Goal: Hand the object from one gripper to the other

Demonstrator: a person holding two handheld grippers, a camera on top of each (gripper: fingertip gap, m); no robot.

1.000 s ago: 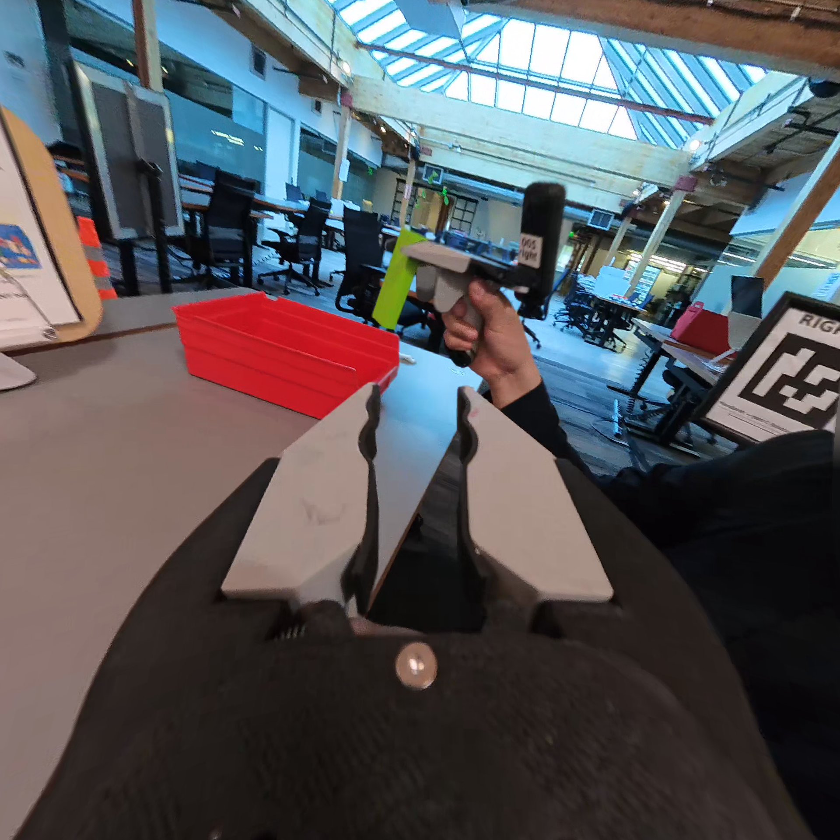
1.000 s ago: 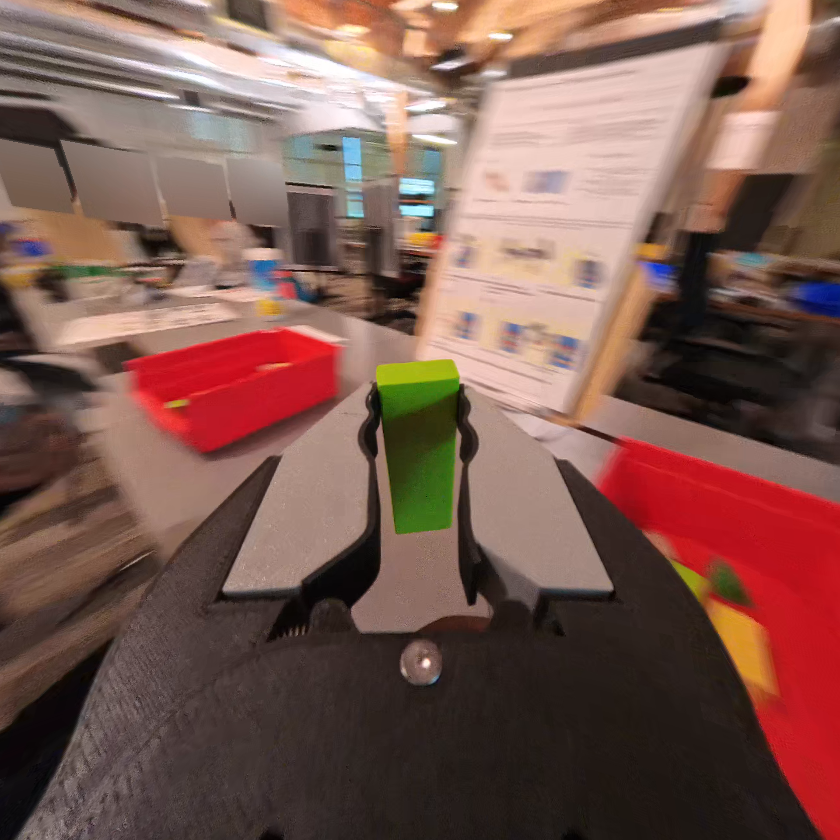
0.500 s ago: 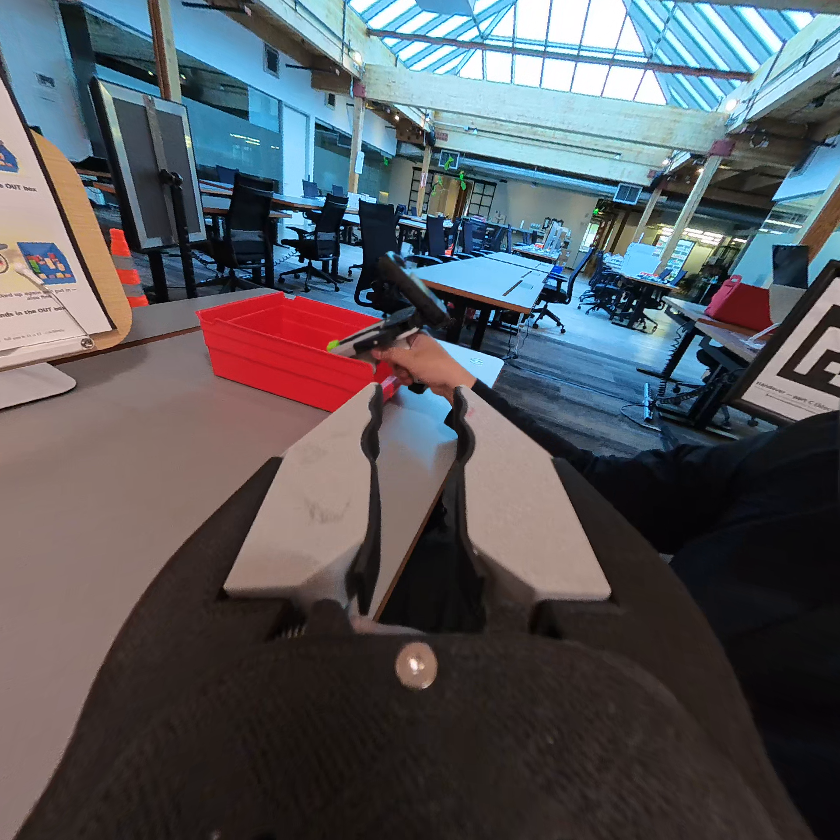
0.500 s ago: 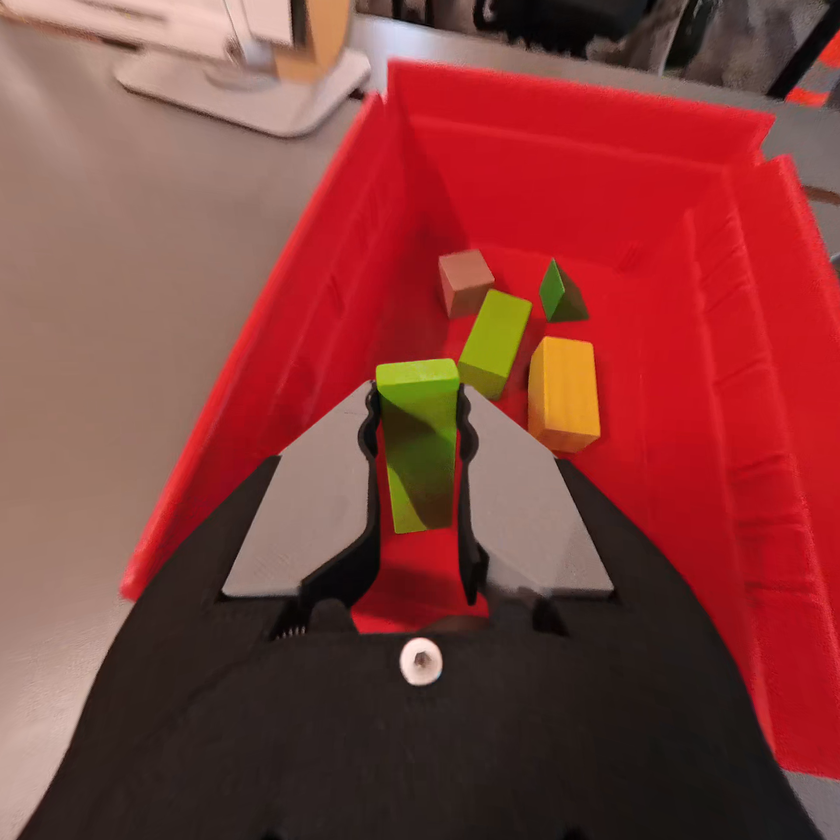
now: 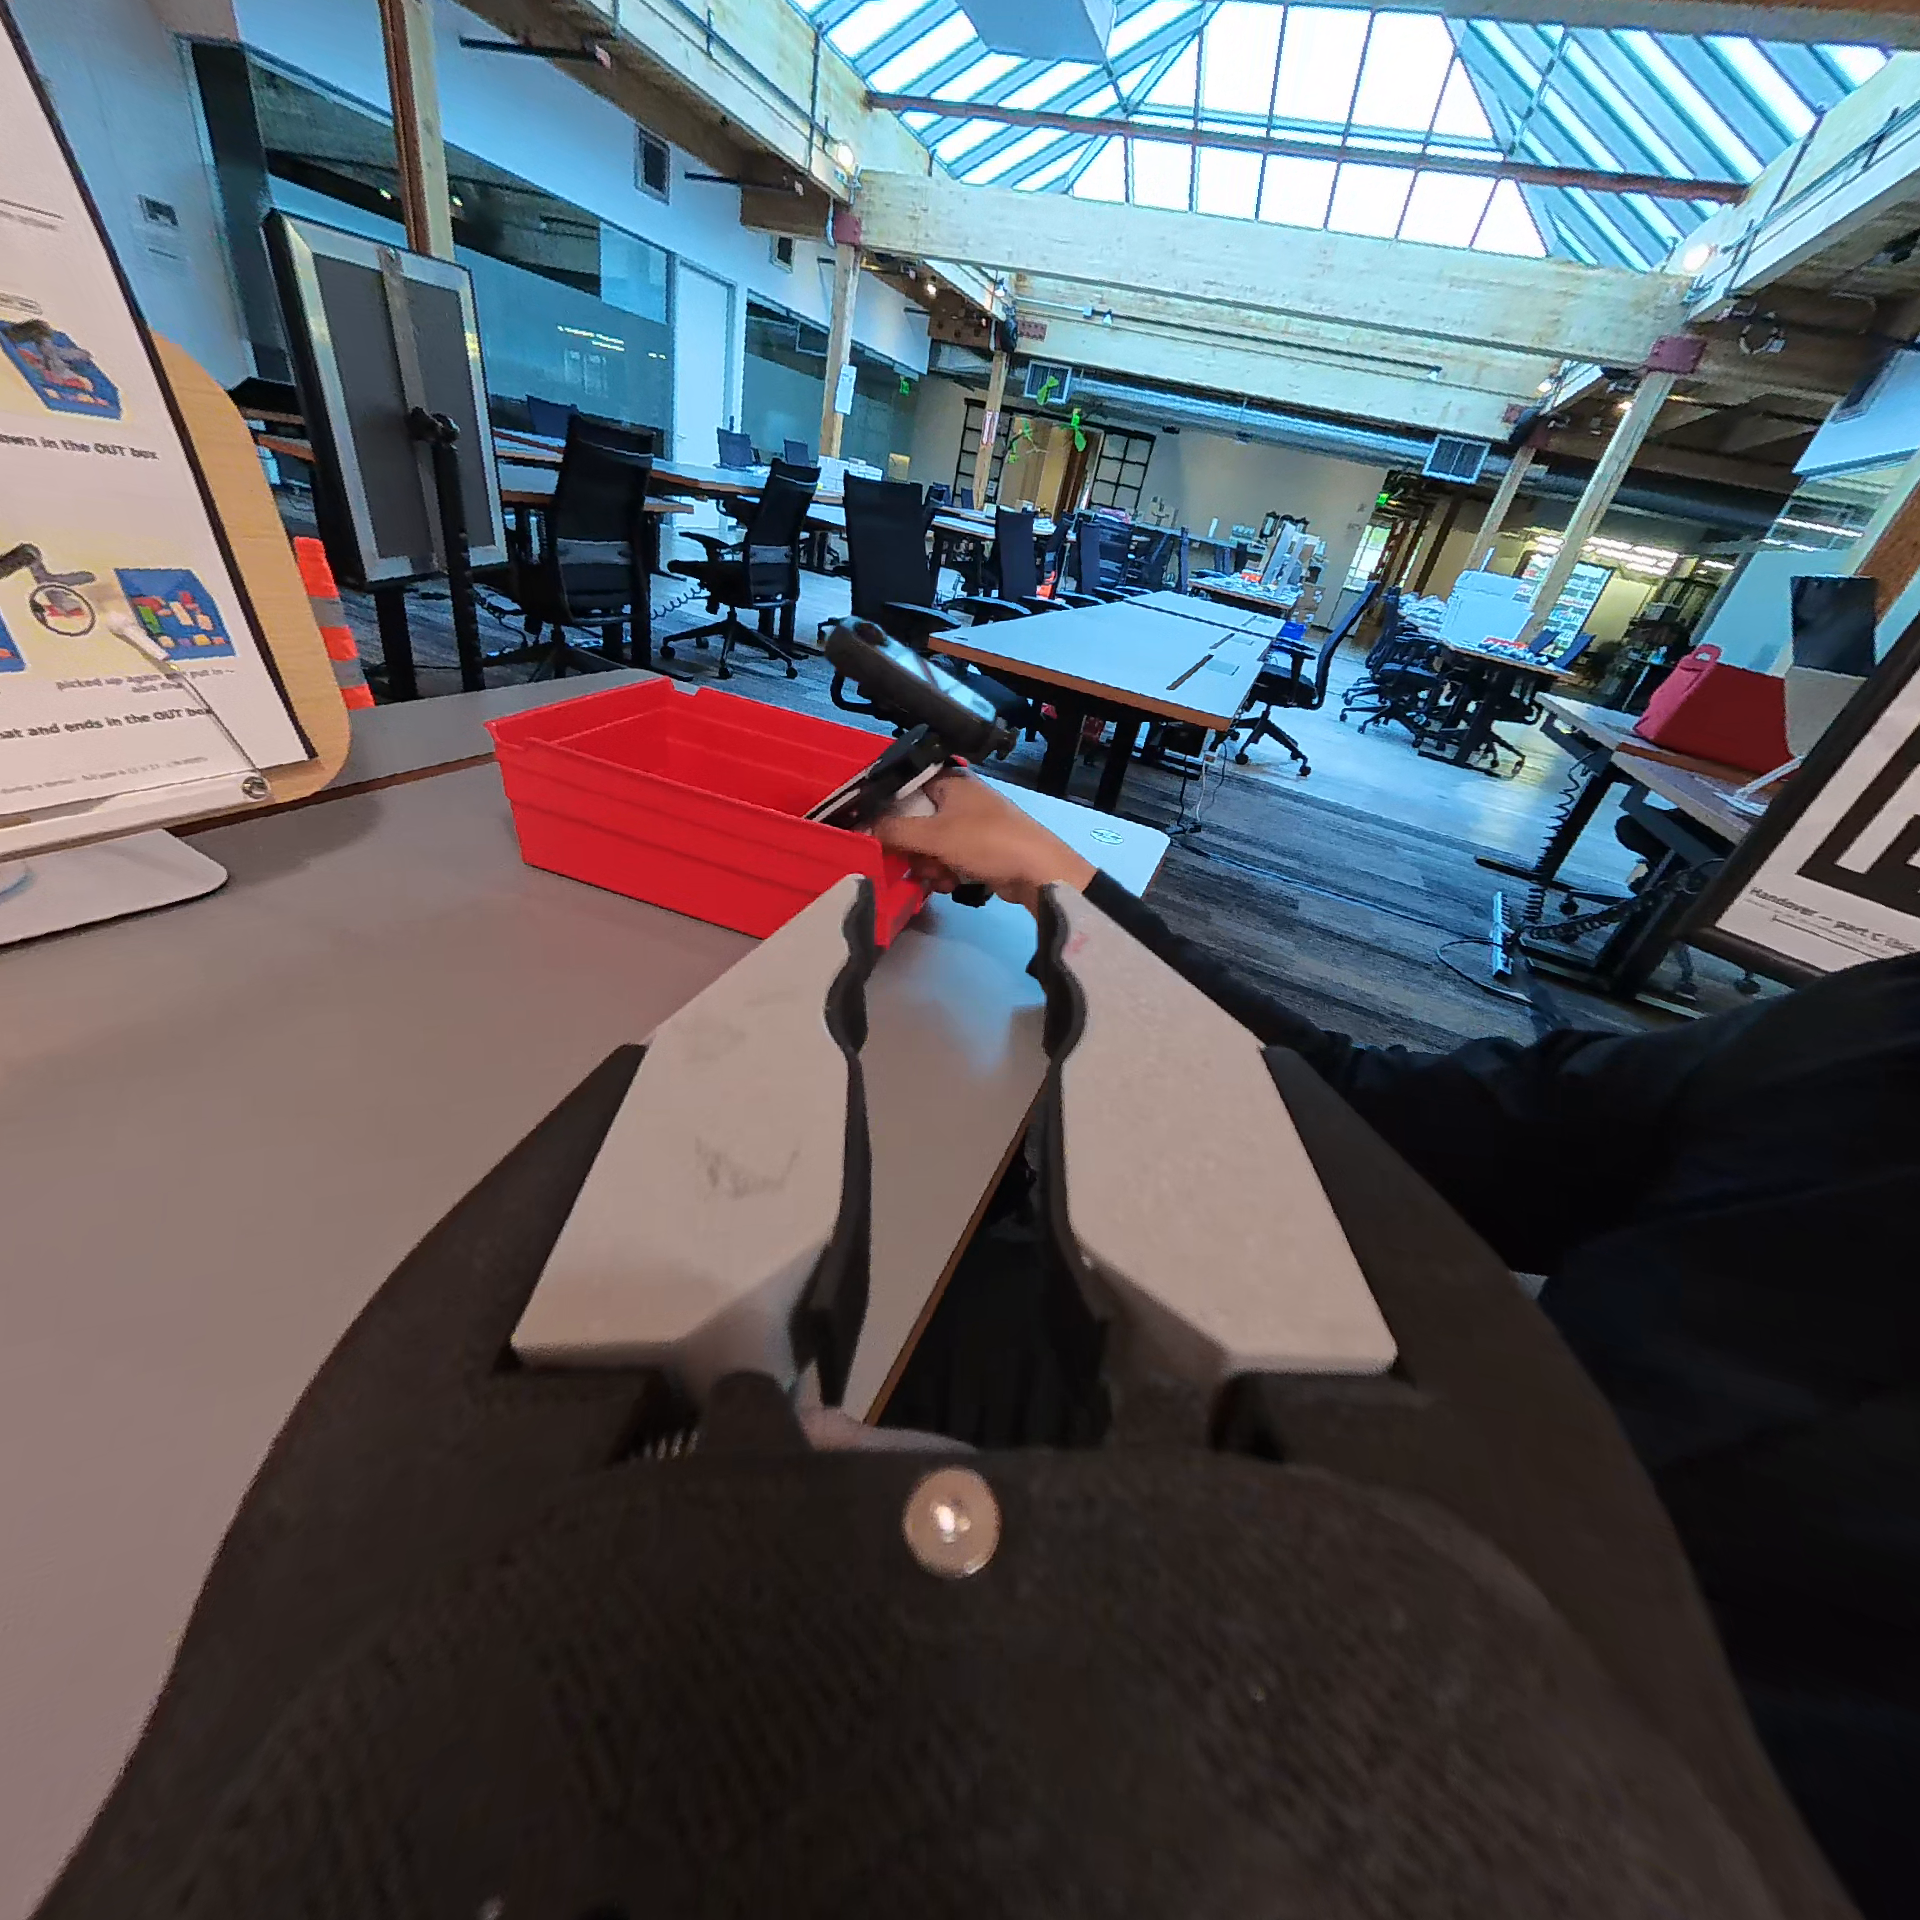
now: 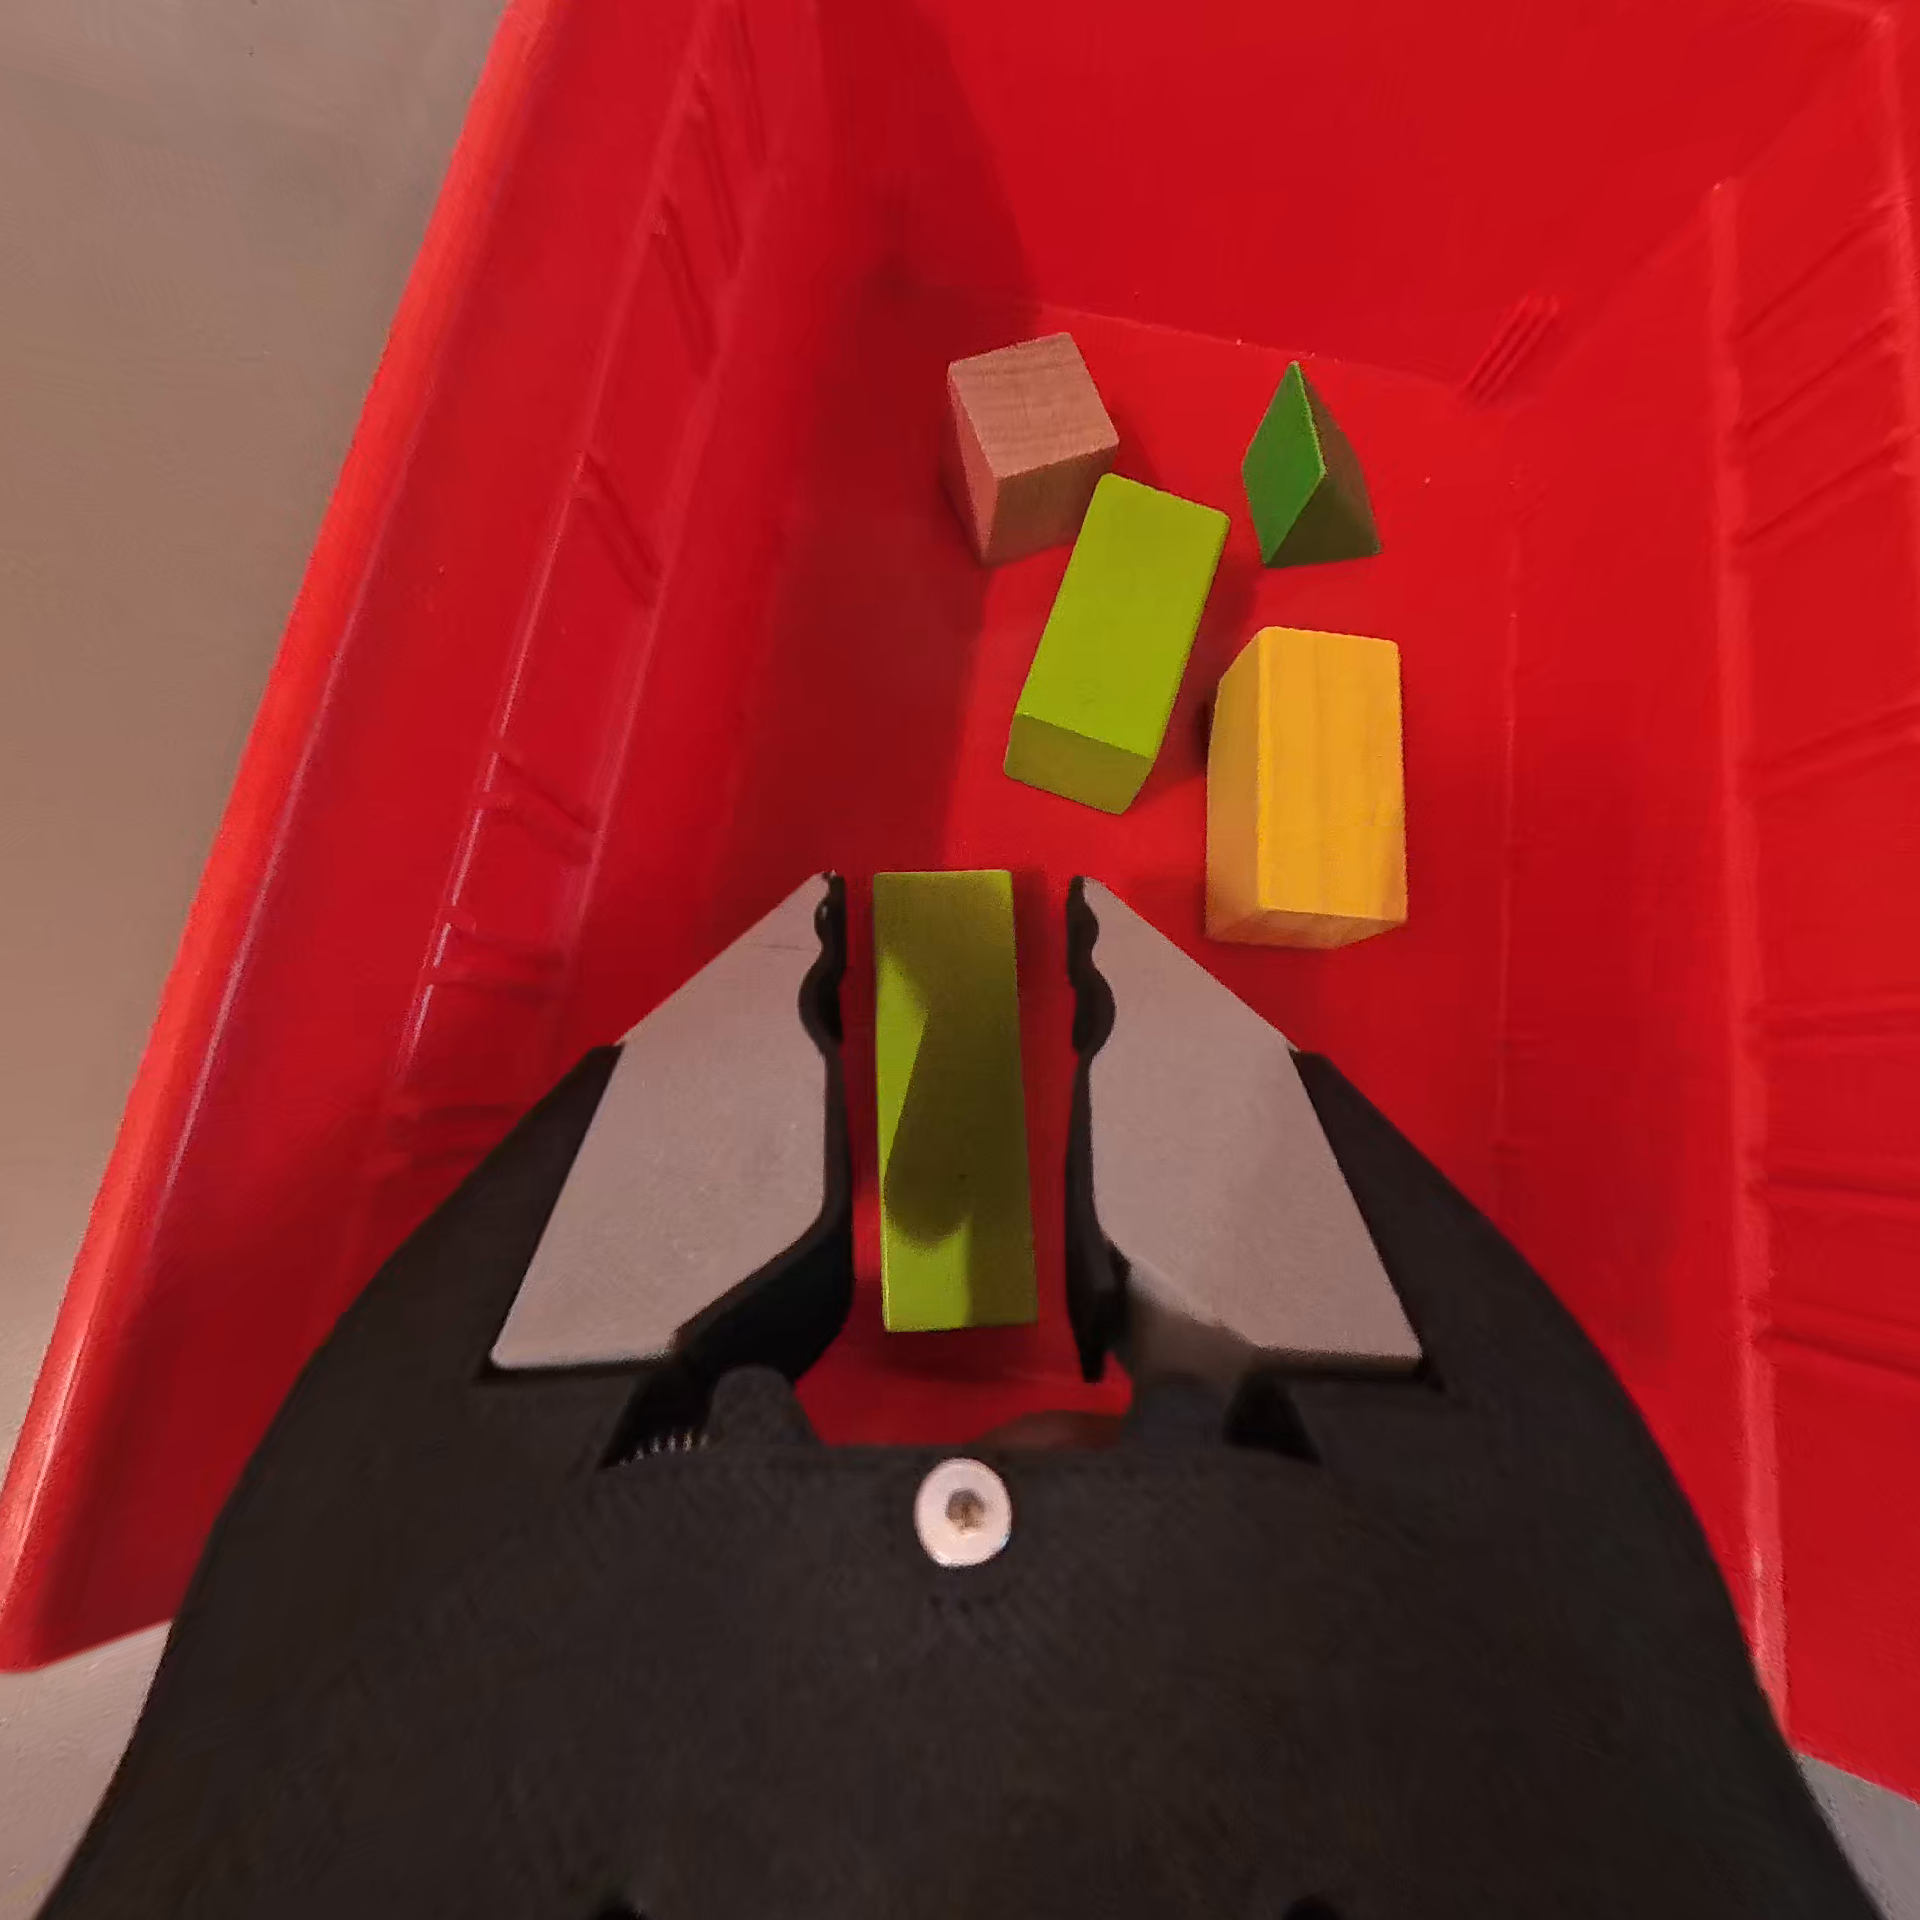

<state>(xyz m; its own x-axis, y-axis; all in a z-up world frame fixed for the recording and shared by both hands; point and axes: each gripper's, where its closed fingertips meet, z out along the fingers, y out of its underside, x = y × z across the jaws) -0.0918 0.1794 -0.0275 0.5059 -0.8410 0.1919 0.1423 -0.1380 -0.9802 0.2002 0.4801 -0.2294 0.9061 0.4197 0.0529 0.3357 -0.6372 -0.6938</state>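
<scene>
- Right gripper lowered into the red plastic bin; fingers slightly spread, with a gap visible on each side of the lime-green wooden block.
- Block apparently just released, lying between the fingers above the bin floor; contact with the floor cannot be told.
- Already in the bin: brown wooden cube, second lime-green block, dark-green wedge, yellow block.
- Left gripper empty above the grey desk, fingers apart.
- Judged status: handover complete, deposit nearly finished; withdrawal from the bin remaining.
</scene>
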